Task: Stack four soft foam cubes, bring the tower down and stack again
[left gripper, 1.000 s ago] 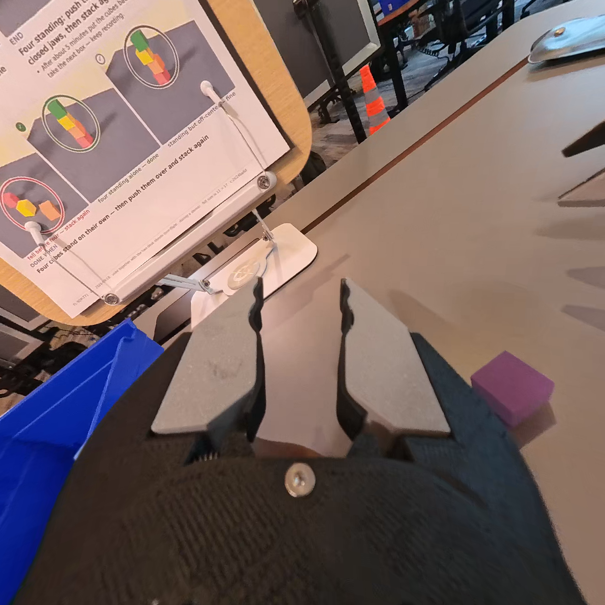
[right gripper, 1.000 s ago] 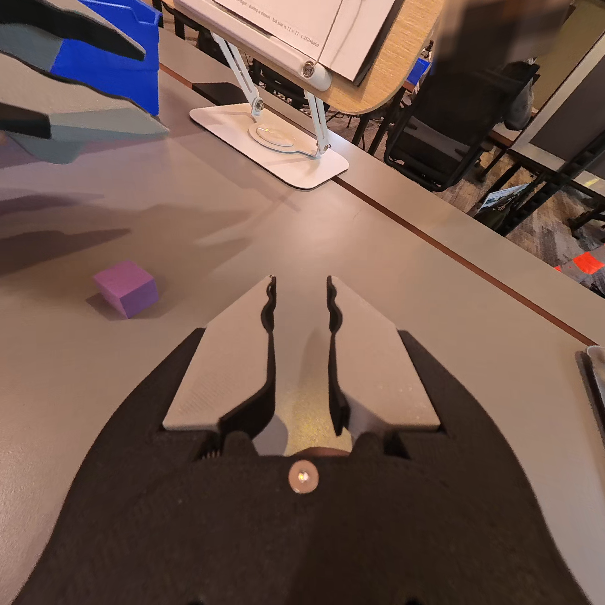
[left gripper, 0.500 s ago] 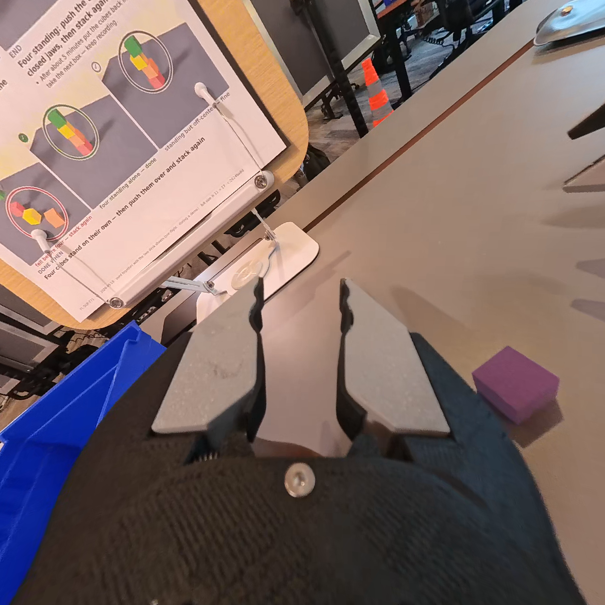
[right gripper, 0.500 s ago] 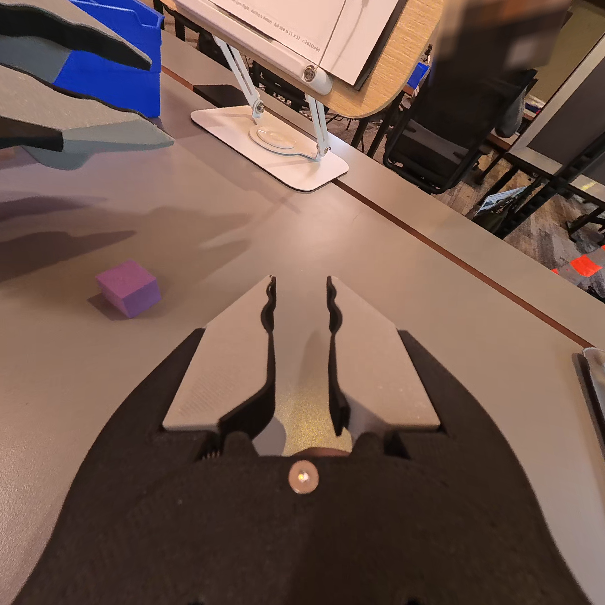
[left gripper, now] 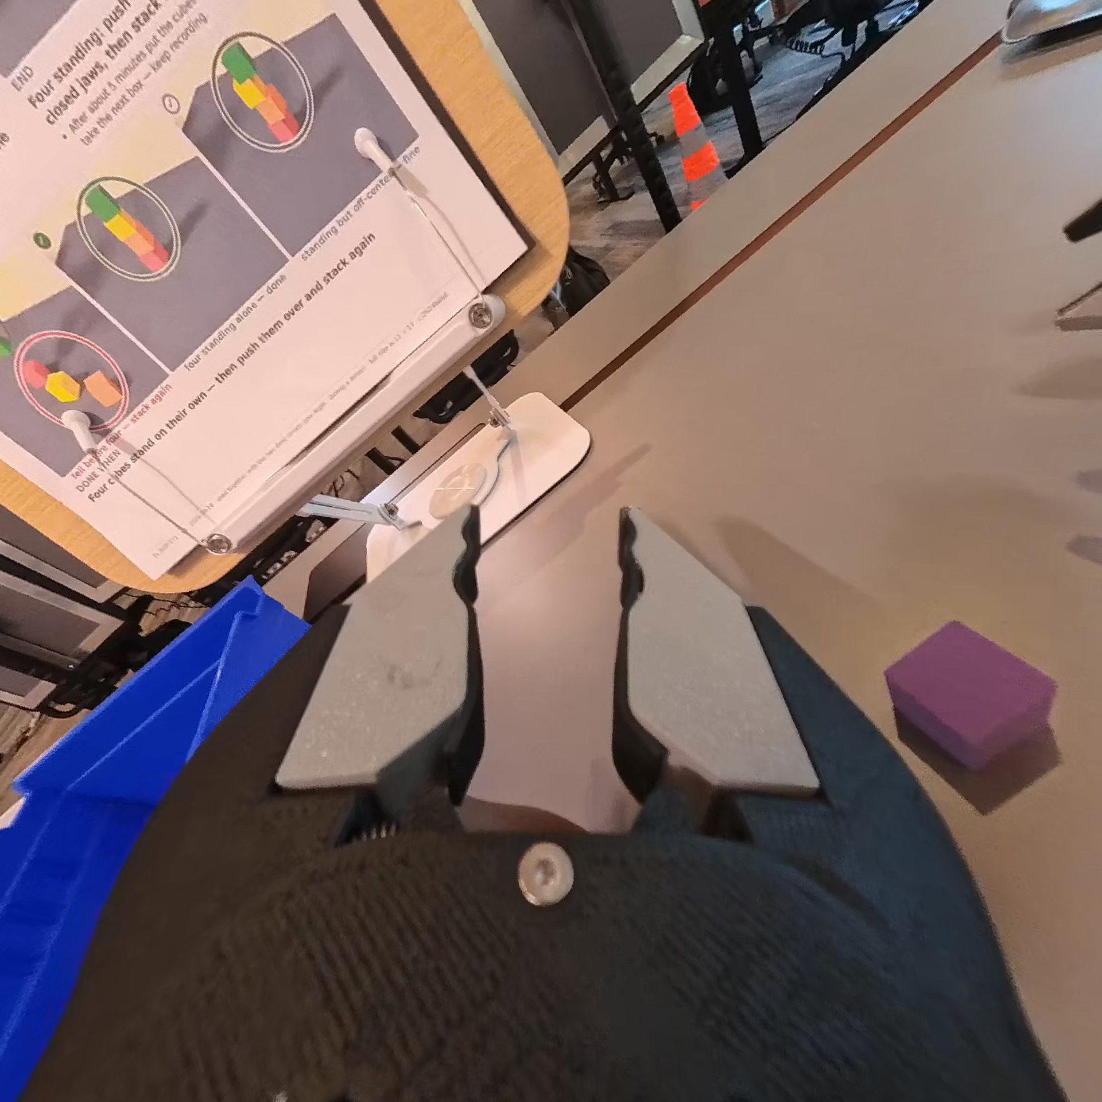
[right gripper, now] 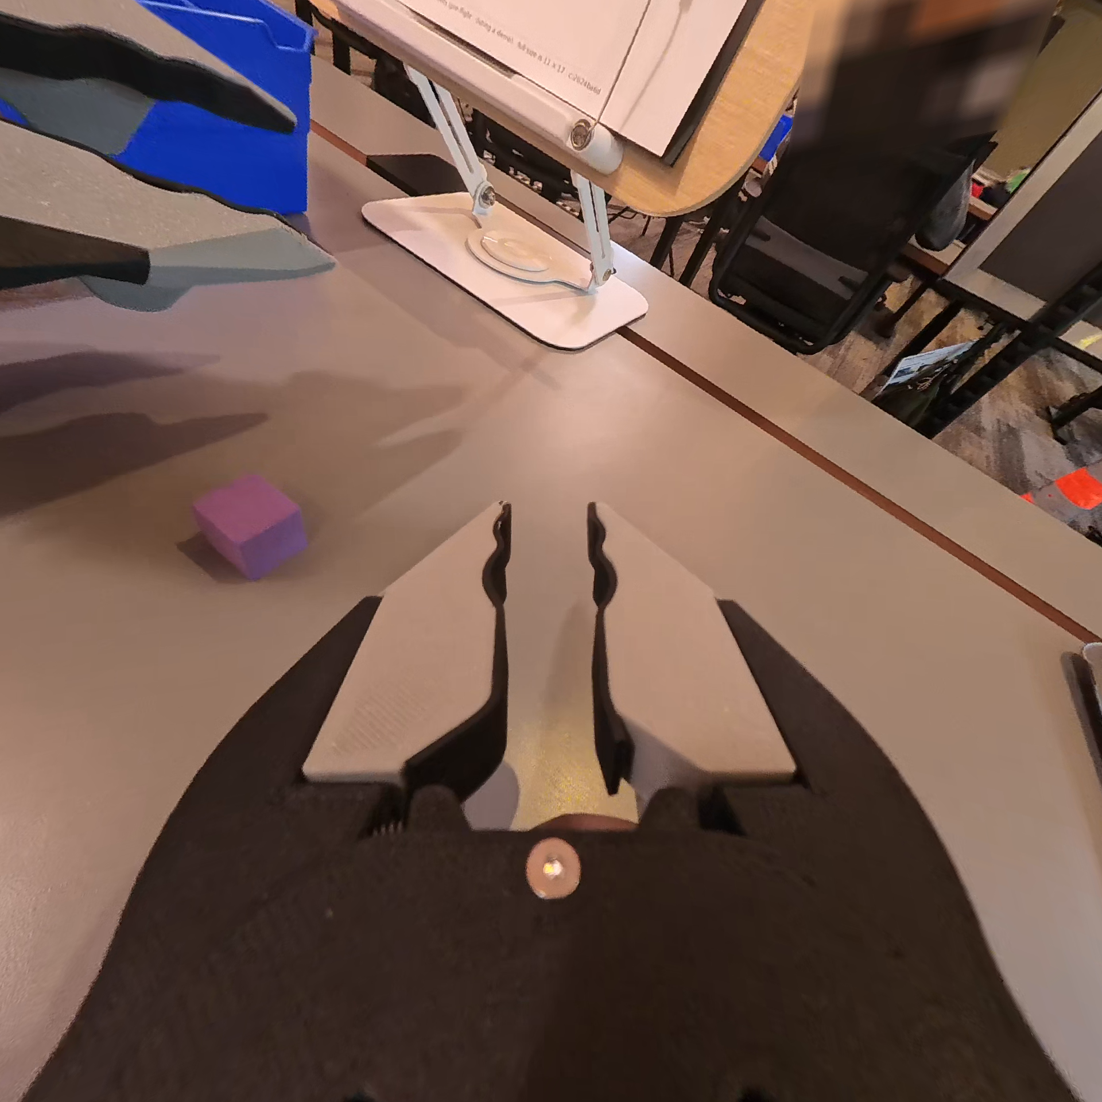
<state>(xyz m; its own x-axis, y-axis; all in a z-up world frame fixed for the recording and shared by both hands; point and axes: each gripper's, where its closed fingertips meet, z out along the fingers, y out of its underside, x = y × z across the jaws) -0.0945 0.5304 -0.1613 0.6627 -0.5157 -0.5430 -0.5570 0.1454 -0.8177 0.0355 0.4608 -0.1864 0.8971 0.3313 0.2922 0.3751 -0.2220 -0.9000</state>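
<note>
Left gripper (left gripper: 545, 519) of grey flat fingers on a black body held above the grey matte table (left gripper: 835, 370), jaws apart at a moderate width with nothing between them, only bare tabletop showing in the gap. Right gripper (right gripper: 545, 513) likewise empty, its jaws parted somewhat more narrowly, tips above the table. One small purple soft foam cube (left gripper: 969, 695) resting flat on the table, alone, off to the right of the left gripper's fingers and untouched by them; in the right wrist view the same cube (right gripper: 250, 525) lying to the left of and a little ahead of the right gripper, apart from its fingertips, casting a short shadow. No tower standing anywhere in sight; only this one cube visible. Left gripper also seen from the side at the upper left of the right wrist view (right gripper: 238, 197), raised over the table, its shadow stretched across the surface beneath. Beyond both, a white metal document stand (right gripper: 507, 268) with a flat base on the table, carrying a printed instruction sheet (left gripper: 197, 238) with pictures of coloured block towers on a light wooden board. Bright blue plastic bin (left gripper: 119, 775) at the left, beside the stand. Orange and grey traffic cone (left gripper: 695, 149) on the floor past the table edge. At the far right edge of the table, a shiny, possibly metal object (right gripper: 1088, 680), too cropped to identify.
</note>
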